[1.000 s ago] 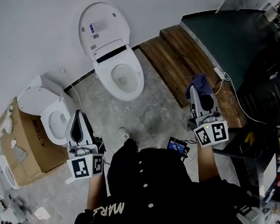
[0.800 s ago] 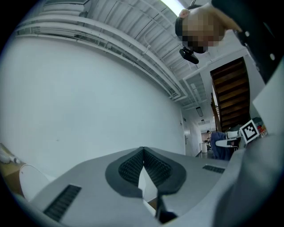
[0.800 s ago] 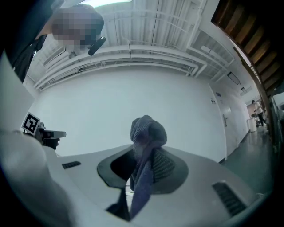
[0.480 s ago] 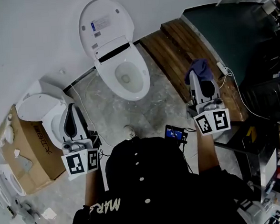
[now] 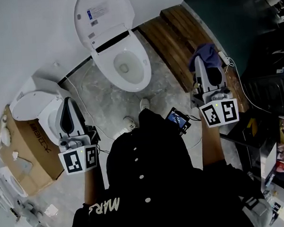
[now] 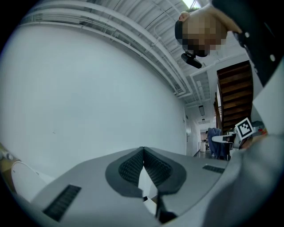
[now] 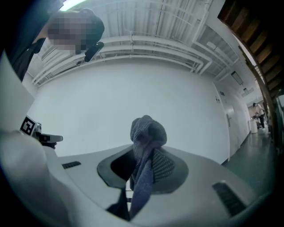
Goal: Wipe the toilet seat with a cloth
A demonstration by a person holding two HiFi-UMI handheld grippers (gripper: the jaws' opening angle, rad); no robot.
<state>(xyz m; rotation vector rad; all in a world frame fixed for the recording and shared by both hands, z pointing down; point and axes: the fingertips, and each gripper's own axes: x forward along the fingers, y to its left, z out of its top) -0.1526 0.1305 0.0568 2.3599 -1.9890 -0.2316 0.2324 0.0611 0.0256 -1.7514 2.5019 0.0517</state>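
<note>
A white toilet [image 5: 124,63] stands against the wall at the top centre of the head view, lid [image 5: 103,14] raised, seat and bowl open. My right gripper [image 5: 202,60] is held at the right, well right of the toilet over the wooden boards, shut on a blue-grey cloth [image 5: 204,53] that bunches above its tips. In the right gripper view the cloth [image 7: 146,150] hangs between the pads against the white wall. My left gripper [image 5: 68,107] is held at the left with jaws shut and nothing in them, its tips [image 6: 143,153] pointing at the wall.
A second white toilet [image 5: 37,110] sits at the left beside a cardboard box [image 5: 13,148]. Wooden boards [image 5: 175,40] lie right of the toilet, with a white cable [image 5: 234,75] and dark furniture beyond. My shoes [image 5: 144,105] stand on the grey floor before the bowl.
The view has shifted forward, toward the toilet. Both grippers keep their hold and stay raised at either side; the right one has risen slightly in the picture.
</note>
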